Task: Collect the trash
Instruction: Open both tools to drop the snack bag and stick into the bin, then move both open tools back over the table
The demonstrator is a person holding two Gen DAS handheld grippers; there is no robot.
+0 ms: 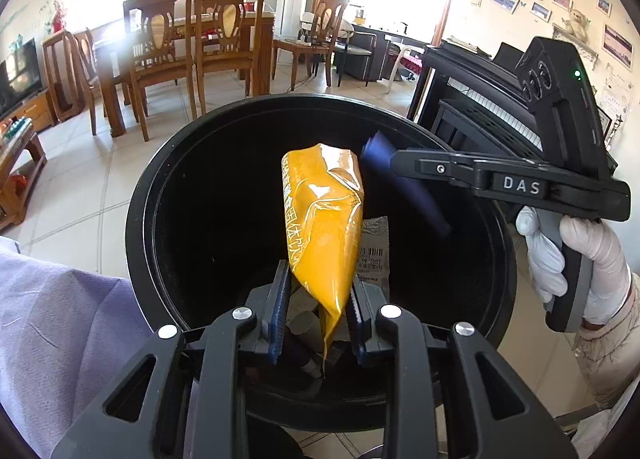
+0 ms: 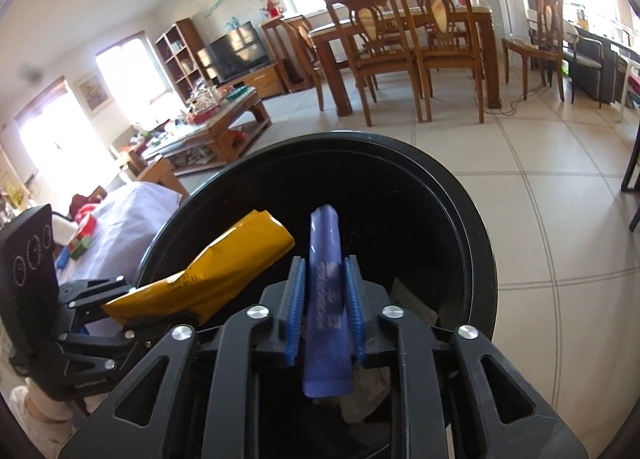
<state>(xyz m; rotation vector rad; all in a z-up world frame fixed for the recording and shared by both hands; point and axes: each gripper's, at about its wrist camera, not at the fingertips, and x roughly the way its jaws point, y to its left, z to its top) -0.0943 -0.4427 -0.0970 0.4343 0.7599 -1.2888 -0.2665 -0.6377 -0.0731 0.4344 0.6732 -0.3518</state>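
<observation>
A: Black bin (image 1: 168, 195) first, mouth wide beneath both tools, some wrappers already at the bottom.

B: Then the left gripper (image 1: 316, 319), angled down over the rim. Fingers (image 1: 280, 299) narrow, yellow pouch (image 1: 320, 215) upright between them, apparently slack by now rather than pinched; hard to tell whether the pads still press.

A: Right gripper (image 2: 326, 307) alongside, also above the opening. Fingers (image 2: 296, 299) parted a little, purple sachet (image 2: 326, 283) standing between, a sliver of gap visible at either side. Looks let go, or nearly so.

B: So the dropping step, by the look of it. Both pieces of trash over the bin, neither down yet.

A: Next move: spread the fingers further, let pouch and sachet fall clear, no snagging on the ridged pads. Perhaps a slight tip downward to help.

B: Then lift away, off for more litter.
</observation>
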